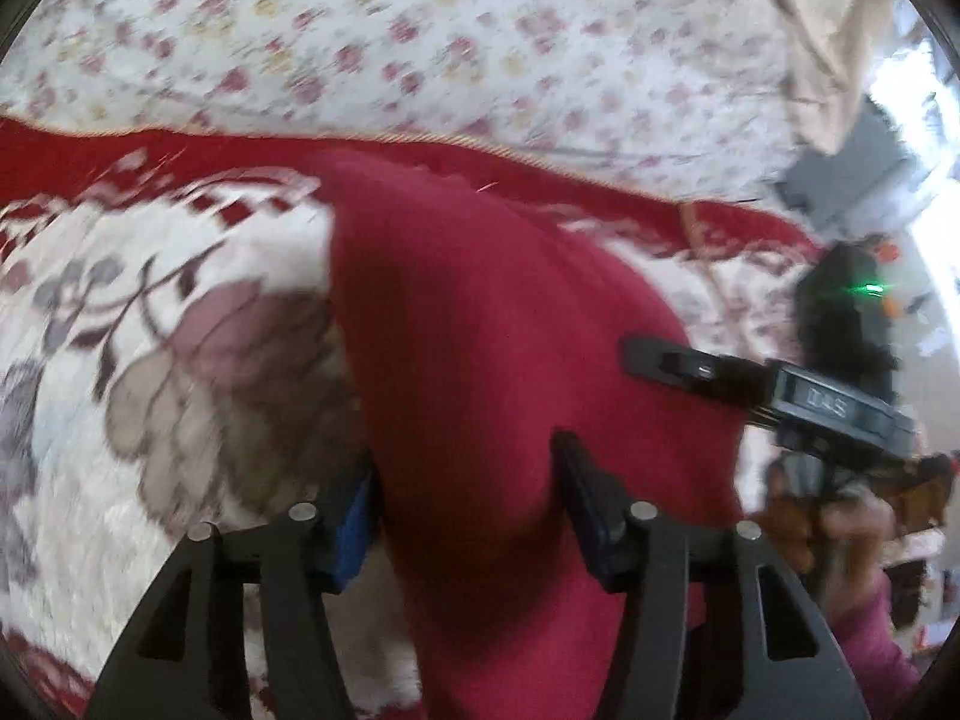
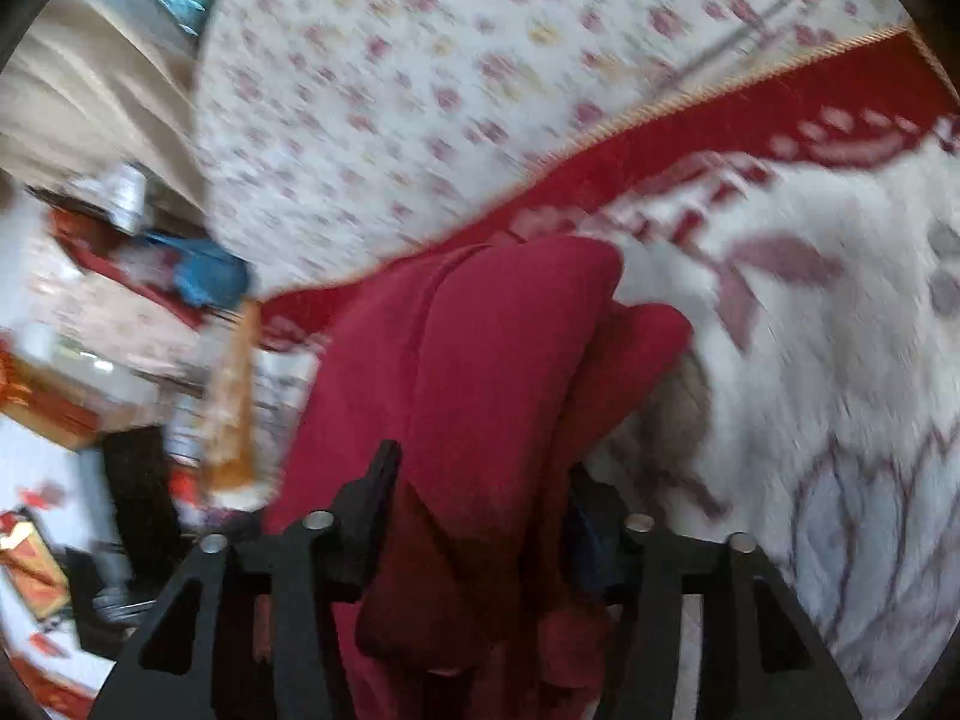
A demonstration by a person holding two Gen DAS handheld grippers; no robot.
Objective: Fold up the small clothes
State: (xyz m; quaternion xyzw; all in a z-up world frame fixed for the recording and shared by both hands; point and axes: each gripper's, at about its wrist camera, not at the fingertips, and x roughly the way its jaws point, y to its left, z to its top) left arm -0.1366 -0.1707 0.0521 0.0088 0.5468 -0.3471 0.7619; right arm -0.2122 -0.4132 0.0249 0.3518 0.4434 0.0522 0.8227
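A dark red knit garment (image 1: 492,348) hangs and drapes over a white and red floral blanket (image 1: 150,360). My left gripper (image 1: 465,480) has the red cloth between its fingers, which stand wide apart. My right gripper shows in the left wrist view (image 1: 678,363) at the garment's right edge, held by a hand. In the right wrist view the garment (image 2: 480,372) is bunched and passes between the right gripper's fingers (image 2: 480,480), which hold it lifted. Both views are blurred.
A white sheet with small pink flowers (image 1: 450,48) lies beyond the blanket's red border (image 2: 750,120). Cluttered items (image 2: 198,276), a beige cushion (image 2: 90,108) and bright room background sit at the left of the right wrist view.
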